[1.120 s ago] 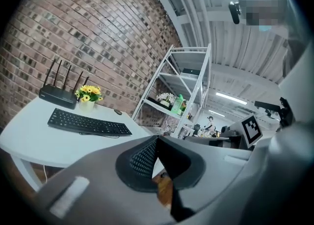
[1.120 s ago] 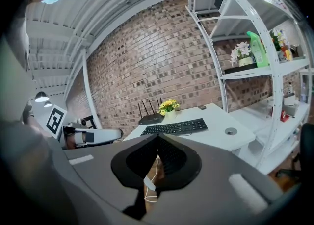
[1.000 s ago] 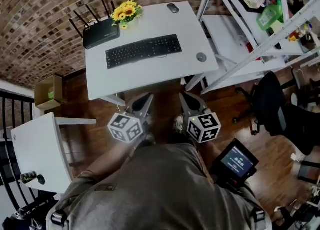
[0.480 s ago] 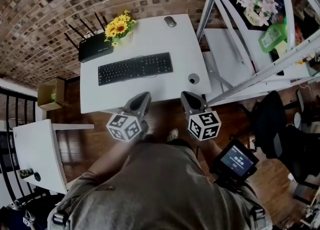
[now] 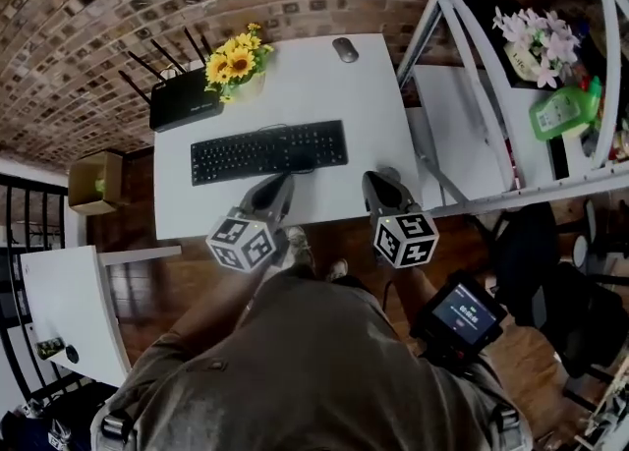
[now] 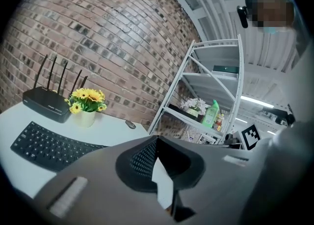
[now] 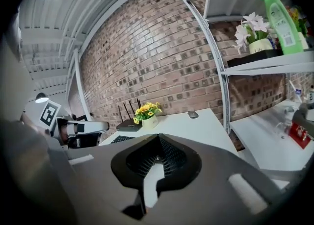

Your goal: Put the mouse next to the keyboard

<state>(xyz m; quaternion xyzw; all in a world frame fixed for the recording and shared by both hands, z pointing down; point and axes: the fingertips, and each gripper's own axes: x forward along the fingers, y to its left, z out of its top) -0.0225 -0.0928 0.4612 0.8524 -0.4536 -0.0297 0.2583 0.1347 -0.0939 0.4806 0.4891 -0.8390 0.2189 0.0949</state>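
Note:
A small grey mouse (image 5: pixel 344 49) lies at the far right corner of the white table (image 5: pixel 373 110), well apart from the black keyboard (image 5: pixel 268 151) in the table's middle. My left gripper (image 5: pixel 281 184) hovers over the near edge just in front of the keyboard, jaws together and empty. My right gripper (image 5: pixel 377 182) hangs over the near right edge, shut with nothing in it. The left gripper view shows the keyboard (image 6: pixel 49 145) and the mouse (image 6: pixel 130 124) beyond the left gripper (image 6: pixel 156 138). In the right gripper view the mouse (image 7: pixel 193 114) lies far ahead of the right gripper (image 7: pixel 158 136).
A black router (image 5: pixel 185 105) and a pot of sunflowers (image 5: pixel 236 64) stand at the table's back left. A white metal shelf (image 5: pixel 491 95) with flowers and a green bottle rises at the right. A cardboard box (image 5: pixel 93 182) and a small white table (image 5: pixel 59 302) stand on the left.
The person has stepped up to the table. Both grippers, earlier over the wooden floor, now reach over the table's near edge, still closed.

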